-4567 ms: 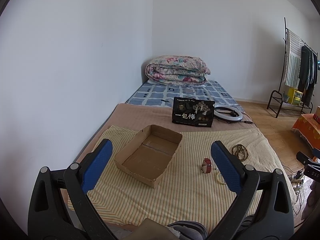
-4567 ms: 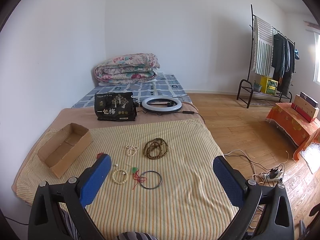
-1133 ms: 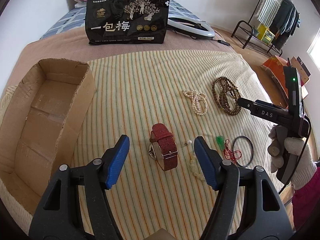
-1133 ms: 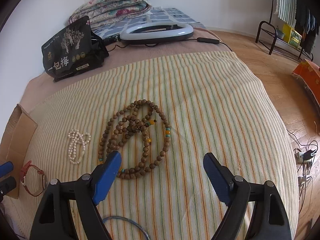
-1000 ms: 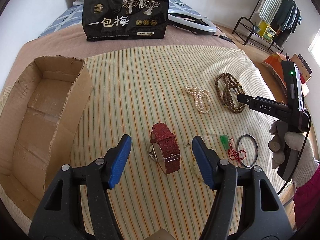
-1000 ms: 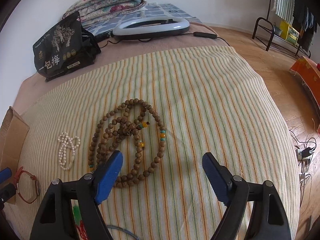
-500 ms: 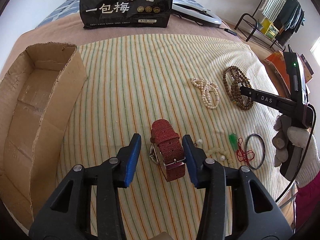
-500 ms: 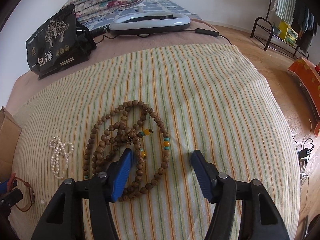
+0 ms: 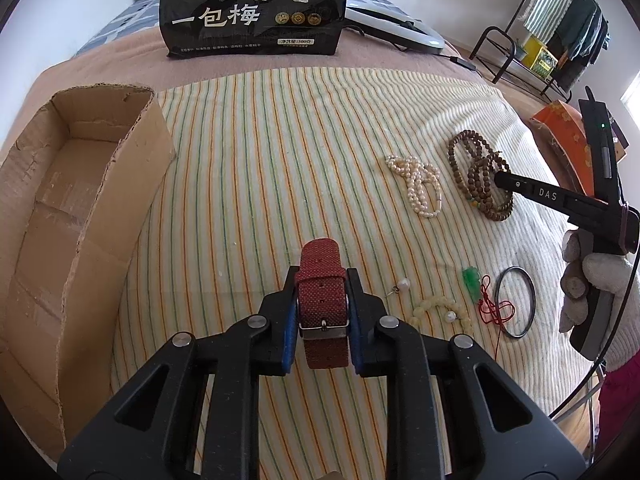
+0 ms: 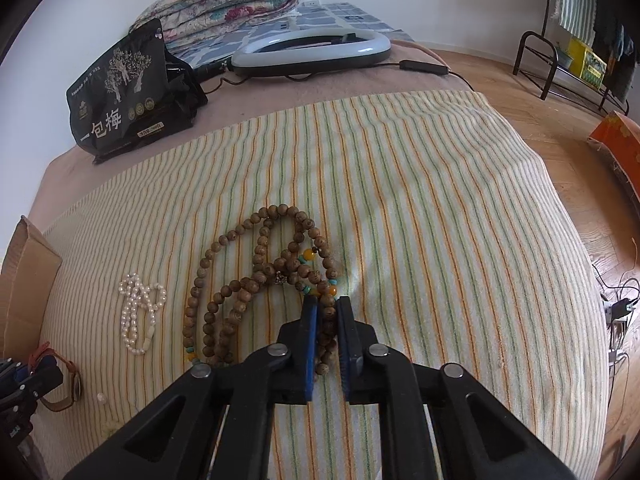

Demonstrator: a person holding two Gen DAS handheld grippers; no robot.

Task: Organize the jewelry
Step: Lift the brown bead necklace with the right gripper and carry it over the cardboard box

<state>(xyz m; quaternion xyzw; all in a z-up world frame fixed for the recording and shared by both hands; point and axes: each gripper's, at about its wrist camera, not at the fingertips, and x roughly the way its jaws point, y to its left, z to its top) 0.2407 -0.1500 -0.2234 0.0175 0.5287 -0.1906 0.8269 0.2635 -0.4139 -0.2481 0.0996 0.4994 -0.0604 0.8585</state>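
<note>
Jewelry lies spread over the striped yellow cloth (image 9: 280, 152) on the bed. A red woven-strap wristwatch (image 9: 322, 304) sits near the bed's front edge, clamped between the blue pads of the left gripper (image 9: 322, 284). Toward the bed's right edge, the right gripper (image 10: 327, 312) has closed on one side of a brown wooden bead necklace (image 10: 256, 280), beads pinched between its pads. Just left of that necklace lies a white pearl strand (image 10: 138, 312). Near the front right corner are a small pearl earring (image 9: 402, 285), a cream bead bracelet (image 9: 438, 310), a green pendant on red cord (image 9: 474, 282) and a dark thin bangle (image 9: 516, 300). An open brown cardboard box (image 9: 60, 200) stands along the left edge, and a black snack pouch (image 9: 256, 8) stands upright at the far side.
</note>
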